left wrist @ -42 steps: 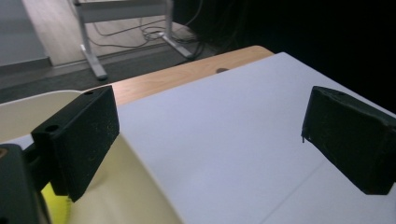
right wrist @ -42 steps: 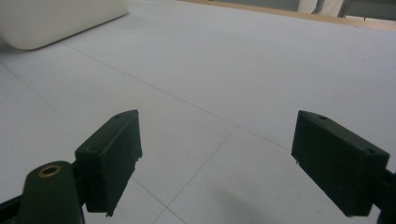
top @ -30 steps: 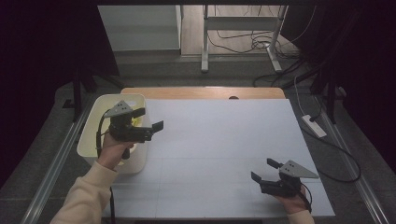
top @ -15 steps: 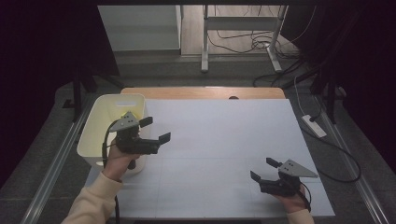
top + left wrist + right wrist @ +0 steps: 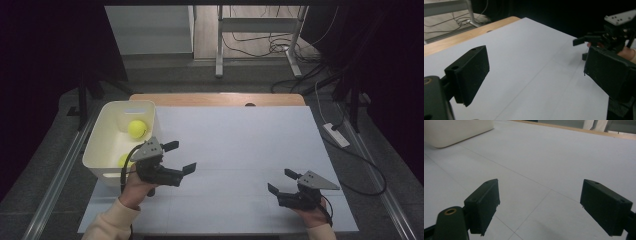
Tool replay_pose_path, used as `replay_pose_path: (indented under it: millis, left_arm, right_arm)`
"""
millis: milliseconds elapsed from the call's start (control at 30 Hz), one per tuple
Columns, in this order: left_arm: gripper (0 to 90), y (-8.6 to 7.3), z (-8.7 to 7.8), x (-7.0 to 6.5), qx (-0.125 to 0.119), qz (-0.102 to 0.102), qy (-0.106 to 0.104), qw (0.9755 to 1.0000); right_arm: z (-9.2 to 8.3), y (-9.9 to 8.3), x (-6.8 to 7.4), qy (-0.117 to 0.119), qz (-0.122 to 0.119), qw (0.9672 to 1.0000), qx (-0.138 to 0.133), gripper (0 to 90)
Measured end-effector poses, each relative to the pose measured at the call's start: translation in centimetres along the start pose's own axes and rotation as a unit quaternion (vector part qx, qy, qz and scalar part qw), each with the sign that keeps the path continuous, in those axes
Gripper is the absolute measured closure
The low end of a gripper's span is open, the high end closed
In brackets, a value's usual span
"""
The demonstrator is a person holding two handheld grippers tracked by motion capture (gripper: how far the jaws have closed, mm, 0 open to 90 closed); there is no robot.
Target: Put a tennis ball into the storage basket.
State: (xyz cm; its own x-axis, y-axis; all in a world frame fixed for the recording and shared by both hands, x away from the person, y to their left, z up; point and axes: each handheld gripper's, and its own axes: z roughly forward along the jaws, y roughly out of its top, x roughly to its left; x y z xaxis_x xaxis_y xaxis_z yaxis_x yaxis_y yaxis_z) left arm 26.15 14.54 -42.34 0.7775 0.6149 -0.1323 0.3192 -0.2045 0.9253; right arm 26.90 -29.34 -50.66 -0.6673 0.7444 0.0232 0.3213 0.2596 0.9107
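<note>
Balls sit in the white bin as I read it: one tennis ball near its middle, a second tennis ball by its near wall. My left gripper hangs just right of the bin, spread and empty, having just narrowed slightly. My right gripper, also spread and empty, lies well apart, so the left is nearer.
</note>
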Motion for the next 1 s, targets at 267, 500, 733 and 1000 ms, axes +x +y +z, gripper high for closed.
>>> replay_pose_path:
  millis: [267,500,733,1000]
  left_arm:
    - [6.2,-2.6,1.3,-0.9,0.017,-0.015,-0.01,0.9997]
    - [6.2,-4.6,2.3,-0.9,0.043,-0.018,-0.004,0.9989]
    - [6.1,-6.4,2.7,-0.2,0.061,-0.013,0.024,0.9978]
    - [5.9,-8.2,2.7,0.0,0.075,-0.005,0.026,0.9968]
  right_arm:
    - [0.0,0.0,0.0,0.0,0.001,1.0,-0.001,15.7]
    - [0.0,-0.1,0.0,0.0,0.0,1.0,0.001,15.7]
    - [0.0,-0.1,0.0,0.001,0.0,1.0,0.001,15.7]
    - [0.1,-0.2,0.0,0.001,0.0,1.0,0.004,15.7]
